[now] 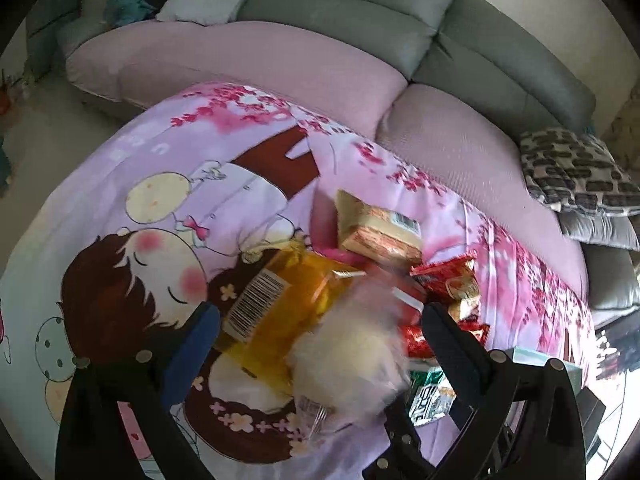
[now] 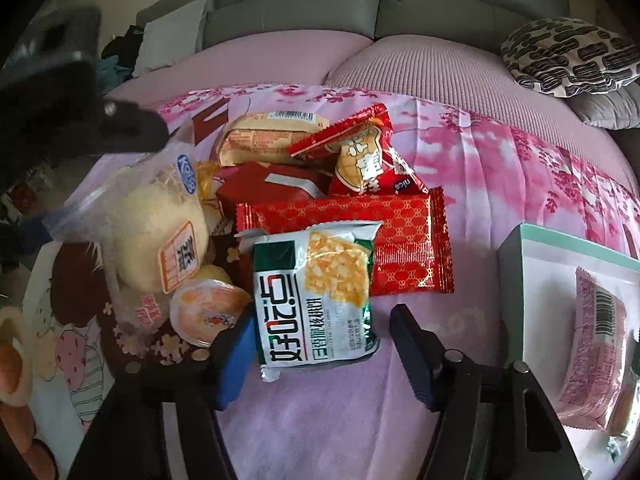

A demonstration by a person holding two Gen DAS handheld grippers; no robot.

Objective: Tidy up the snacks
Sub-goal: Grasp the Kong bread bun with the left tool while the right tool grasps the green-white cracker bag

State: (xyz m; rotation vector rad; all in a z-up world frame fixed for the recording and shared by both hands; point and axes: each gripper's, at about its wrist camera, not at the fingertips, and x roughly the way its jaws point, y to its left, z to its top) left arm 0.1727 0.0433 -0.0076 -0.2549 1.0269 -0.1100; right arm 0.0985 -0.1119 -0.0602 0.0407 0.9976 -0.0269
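Right gripper (image 2: 320,344): jaws stood apart astride green-and-white snack packet (image 2: 316,296), pads clear of it.
Left gripper (image 1: 320,340): jaws wide over blurred bun bag (image 1: 352,352).
Box (image 2: 568,248): held pink packet (image 2: 592,352).

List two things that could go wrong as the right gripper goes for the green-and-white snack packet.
1. The orange jelly cup sits close beside one finger of the right gripper; closing the jaws could pinch it or knock it aside.
2. The green-and-white packet lies partly on the red patterned wrapper, so lifting it might drag that wrapper along.
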